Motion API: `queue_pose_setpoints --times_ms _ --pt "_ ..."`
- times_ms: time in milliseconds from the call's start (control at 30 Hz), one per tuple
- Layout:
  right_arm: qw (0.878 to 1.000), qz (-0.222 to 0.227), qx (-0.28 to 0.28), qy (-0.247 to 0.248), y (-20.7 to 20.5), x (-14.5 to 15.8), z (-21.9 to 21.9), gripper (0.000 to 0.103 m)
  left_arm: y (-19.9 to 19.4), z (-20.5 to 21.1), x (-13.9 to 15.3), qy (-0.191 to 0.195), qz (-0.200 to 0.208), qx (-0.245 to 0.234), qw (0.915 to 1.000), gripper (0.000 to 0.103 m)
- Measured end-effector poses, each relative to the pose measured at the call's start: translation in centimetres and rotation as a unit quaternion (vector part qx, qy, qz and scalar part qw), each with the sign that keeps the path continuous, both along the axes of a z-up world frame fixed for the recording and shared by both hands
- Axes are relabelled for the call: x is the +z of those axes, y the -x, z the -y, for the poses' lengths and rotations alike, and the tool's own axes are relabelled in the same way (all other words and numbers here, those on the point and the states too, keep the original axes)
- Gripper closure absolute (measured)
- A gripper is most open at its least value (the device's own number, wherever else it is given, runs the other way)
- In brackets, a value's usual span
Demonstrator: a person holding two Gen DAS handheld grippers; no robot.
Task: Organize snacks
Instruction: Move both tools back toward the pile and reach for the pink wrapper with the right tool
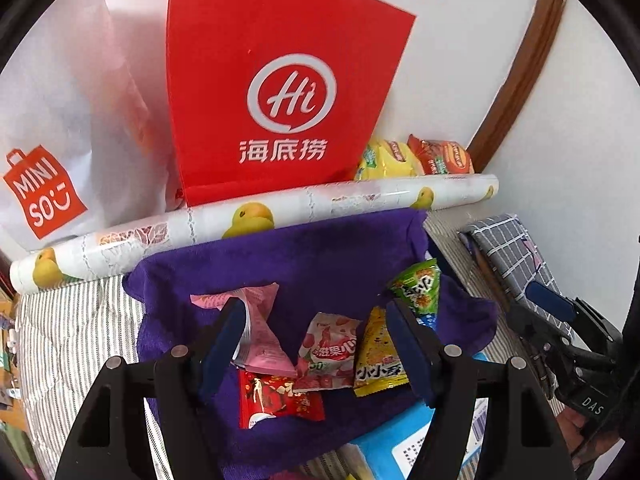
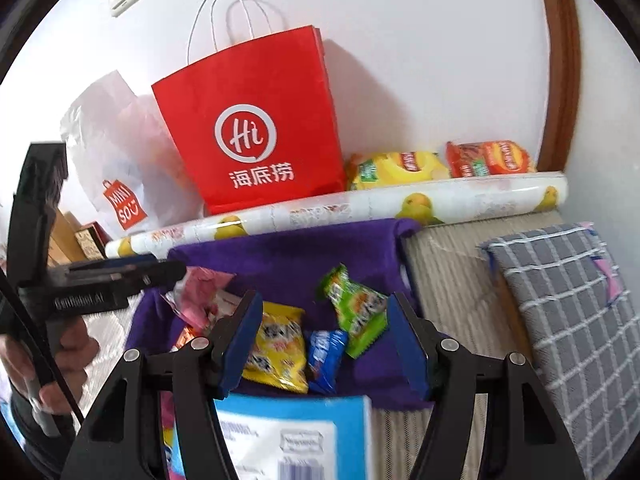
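Several snack packets lie on a purple cloth (image 1: 320,264): a pink one (image 1: 260,336), a strawberry one (image 1: 330,354), a yellow one (image 1: 378,360), a red one (image 1: 280,400) and a green one (image 1: 420,288). My left gripper (image 1: 316,328) hovers over them, open, with nothing pressed between its pads. My right gripper (image 2: 324,332) is open too, above a yellow packet (image 2: 276,352), a blue packet (image 2: 326,356) and a green packet (image 2: 356,312). From the side, the left gripper (image 2: 132,270) shows at the cloth's left edge.
A red paper bag (image 2: 256,128) and a white plastic bag (image 1: 52,152) stand against the wall behind a duck-print roll (image 1: 280,210). Chip bags (image 2: 400,168) lie beside the red bag. A blue box (image 2: 296,428) lies near me; a checked grey cloth (image 2: 568,320) lies right.
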State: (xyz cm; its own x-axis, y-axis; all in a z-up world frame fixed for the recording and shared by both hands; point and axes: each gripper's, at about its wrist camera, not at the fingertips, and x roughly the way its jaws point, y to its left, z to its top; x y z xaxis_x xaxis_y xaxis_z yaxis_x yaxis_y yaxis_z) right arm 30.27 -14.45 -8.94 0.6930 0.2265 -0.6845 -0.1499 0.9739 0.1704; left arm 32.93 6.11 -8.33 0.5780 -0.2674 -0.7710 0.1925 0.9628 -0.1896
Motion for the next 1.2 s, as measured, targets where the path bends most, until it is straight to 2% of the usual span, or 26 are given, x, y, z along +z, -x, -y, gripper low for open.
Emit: queue_pose_setpoints --times_ms 233,433,600,633,667,700,900,1000,1200 --pt "1.0 -0.002 -0.01 0.012 3.2 1.7 1.7 0.038 2.7 1.1 2.0 -0.004 0.029 -0.007 0.9996 0.032" --pt "1.0 -0.006 -0.008 0.025 5.8 2.8 2.0 0.037 6.3 0.9 2.1 0.024 0.018 -0.004 0.9996 0.032" --pt "1.0 -0.018 -0.009 0.014 7.9 2.9 2.0 0.037 9.4 0.2 2.2 0.027 0.013 0.01 0.9995 0.032" --pt "1.0 -0.024 -0.009 0.016 8.4 2.8 1.9 0.034 10.1 0.1 2.3 0.026 0.015 0.013 0.9995 0.032" --pt "0.999 -0.03 -0.01 0.02 8.8 2.8 1.9 0.025 10.9 -0.1 2.4 0.027 0.016 0.016 0.9994 0.032" --pt "0.999 -0.035 -0.011 0.026 9.3 2.7 1.8 0.021 11.3 -0.3 2.5 0.028 0.017 0.018 0.9993 0.032" --pt "0.999 -0.003 -0.018 0.031 12.7 2.8 1.9 0.019 14.8 -1.2 2.8 0.027 0.019 0.031 0.999 0.032" --pt "0.999 0.018 -0.004 0.029 14.1 3.0 1.7 0.019 16.5 -1.6 2.8 0.031 0.018 0.035 0.9987 0.032" --pt "1.0 0.013 -0.003 0.0 15.7 1.9 1.2 0.019 19.0 -2.1 2.5 0.027 0.022 0.05 0.9982 0.032"
